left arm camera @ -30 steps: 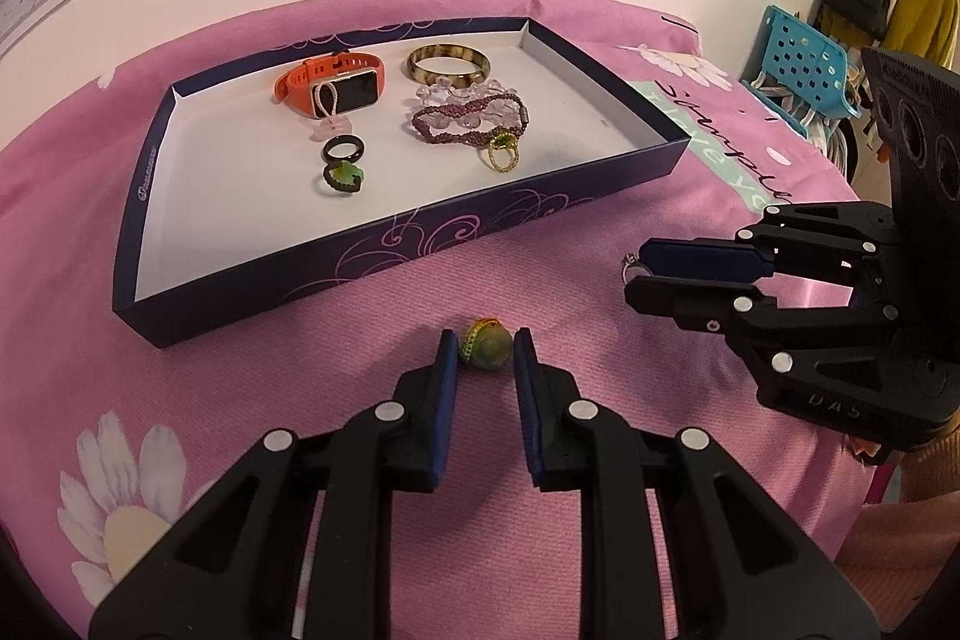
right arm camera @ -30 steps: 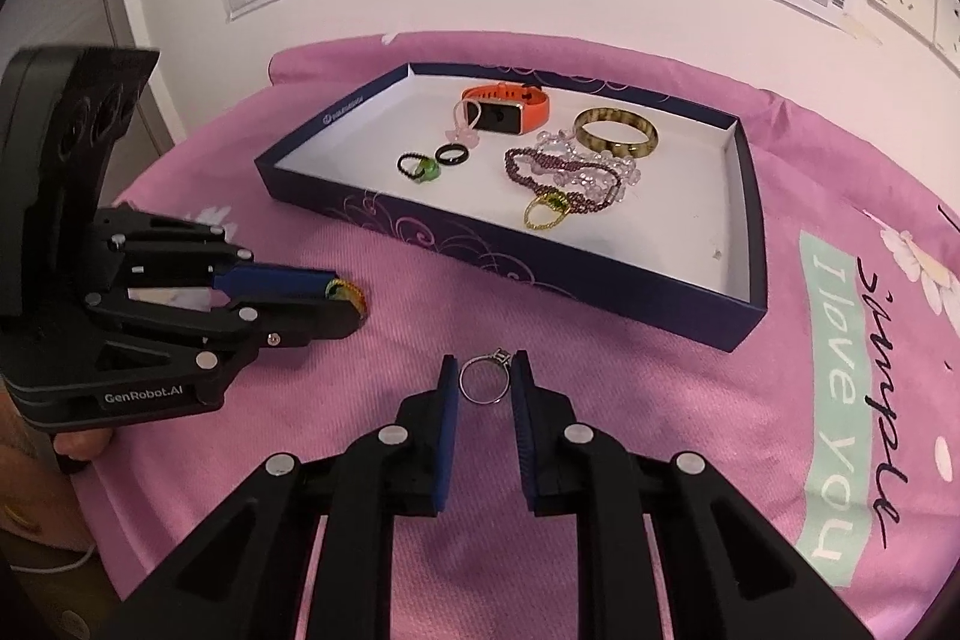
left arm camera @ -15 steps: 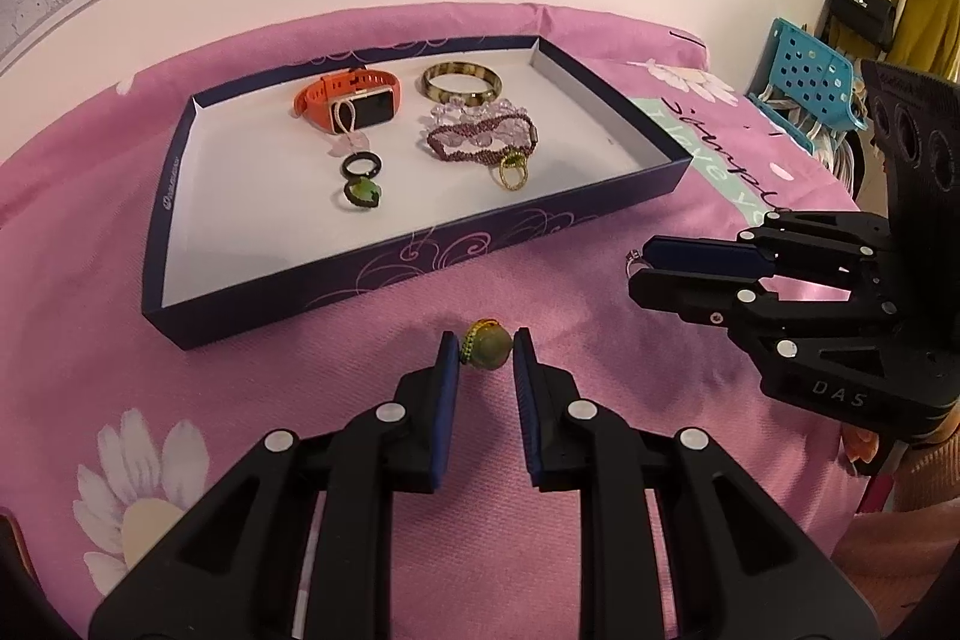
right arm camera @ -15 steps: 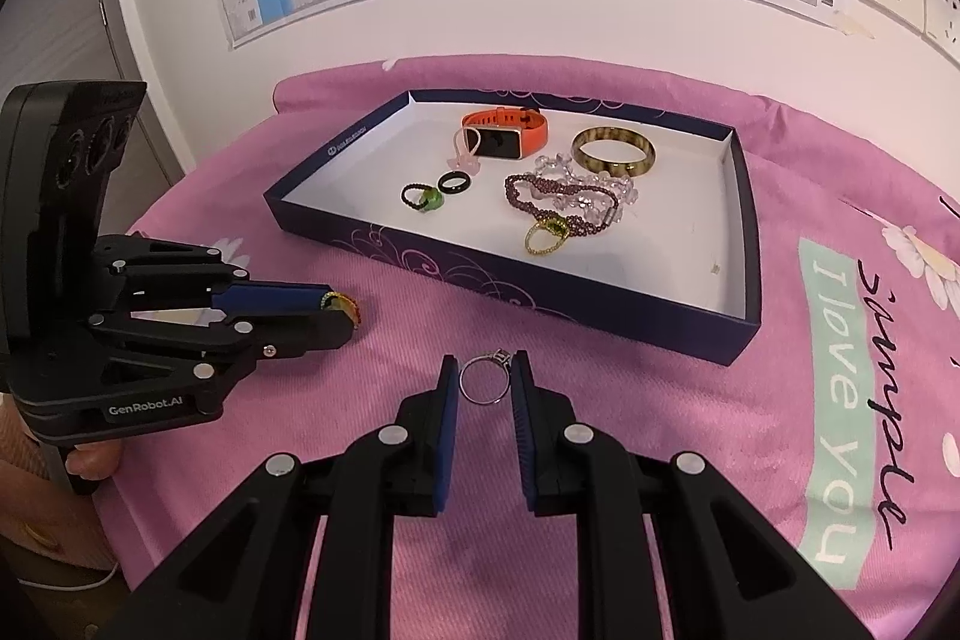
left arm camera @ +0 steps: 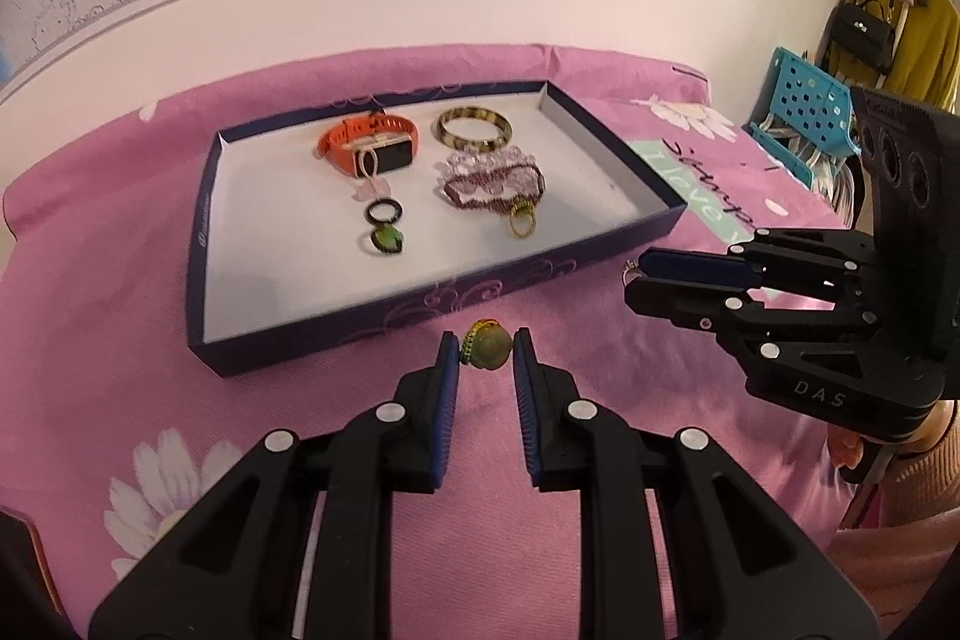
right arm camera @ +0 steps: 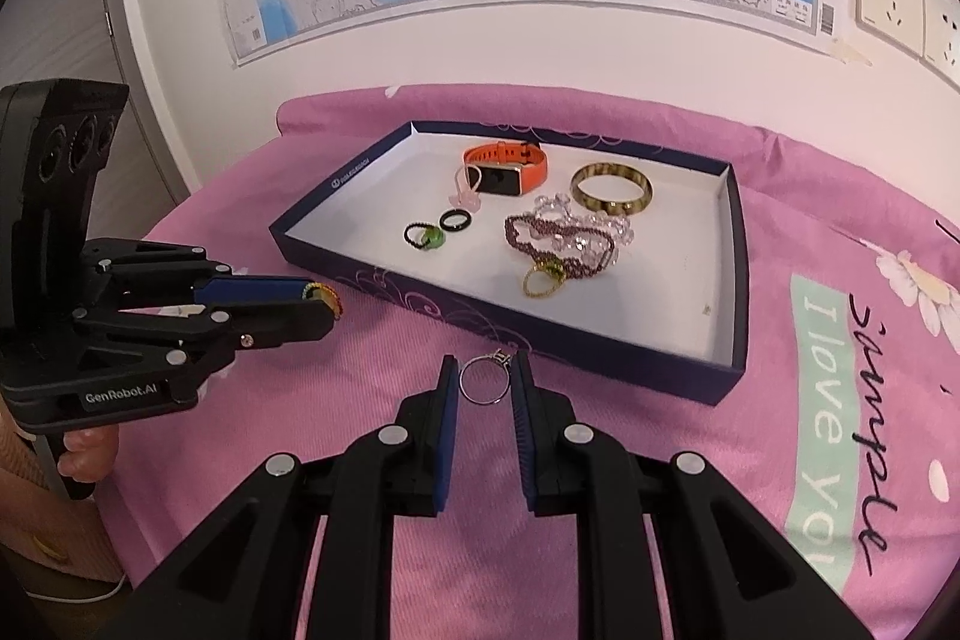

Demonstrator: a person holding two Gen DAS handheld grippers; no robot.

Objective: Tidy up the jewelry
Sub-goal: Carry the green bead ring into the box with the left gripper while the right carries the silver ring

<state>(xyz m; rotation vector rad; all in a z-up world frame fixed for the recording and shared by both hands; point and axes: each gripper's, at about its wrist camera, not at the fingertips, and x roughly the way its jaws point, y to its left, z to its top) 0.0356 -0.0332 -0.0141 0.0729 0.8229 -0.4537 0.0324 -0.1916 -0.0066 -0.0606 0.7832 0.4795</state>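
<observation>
From the left wrist, we are pinching the green ring (left arm camera: 486, 353) in the left gripper (left arm camera: 485, 358), lifting it; the tray (left arm camera: 432, 307) now sits farther ahead. From the right wrist, our right gripper (right arm camera: 483, 381) is clamping the silver ring (right arm camera: 483, 379), tray just ahead, both ready to drop in.

The pink cloth (right arm camera: 660, 460) looked soft and matt; the box (right arm camera: 600, 340) was smooth card, the ring (right arm camera: 483, 382) thin shiny metal.

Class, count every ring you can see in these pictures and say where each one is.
5. In the tray: black ring, green-stone ring, gold ring. Left gripper holds a green bead ring; right gripper holds a silver ring. None seems hidden.
</observation>
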